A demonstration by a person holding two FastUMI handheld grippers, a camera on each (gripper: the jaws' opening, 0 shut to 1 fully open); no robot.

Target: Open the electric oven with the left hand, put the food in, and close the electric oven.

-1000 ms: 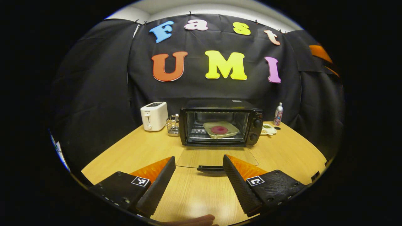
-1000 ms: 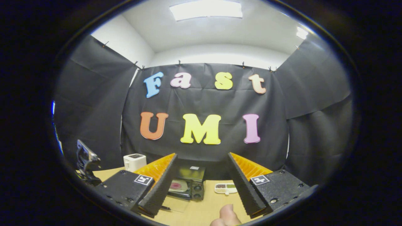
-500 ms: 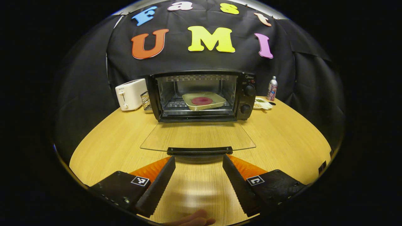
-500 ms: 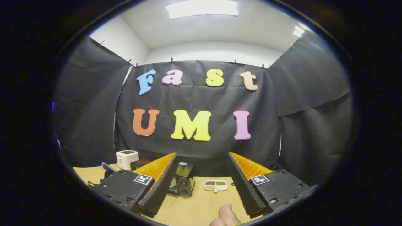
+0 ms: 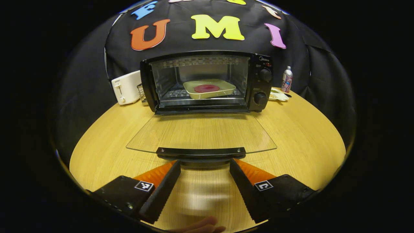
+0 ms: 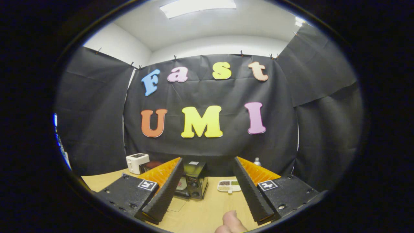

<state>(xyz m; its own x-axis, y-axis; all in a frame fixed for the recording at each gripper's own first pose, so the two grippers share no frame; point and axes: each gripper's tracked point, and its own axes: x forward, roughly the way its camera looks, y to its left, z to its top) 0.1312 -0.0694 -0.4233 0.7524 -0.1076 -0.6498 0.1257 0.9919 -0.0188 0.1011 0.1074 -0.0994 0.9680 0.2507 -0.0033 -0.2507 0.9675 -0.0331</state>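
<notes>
Both fingers (image 5: 163, 191) of left gripper (image 5: 204, 170) just below oven door handle (image 5: 200, 152)

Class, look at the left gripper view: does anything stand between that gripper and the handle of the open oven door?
Nothing visible does. The left gripper is open just short of the door handle, with bare table between the fingers. The food tray already sits inside the oven.

The wooden desk (image 5: 297, 136) carries the open oven (image 5: 207, 82), a toaster (image 5: 126, 87), a bottle (image 5: 286, 79) and a snack tray (image 5: 278, 94).
</notes>
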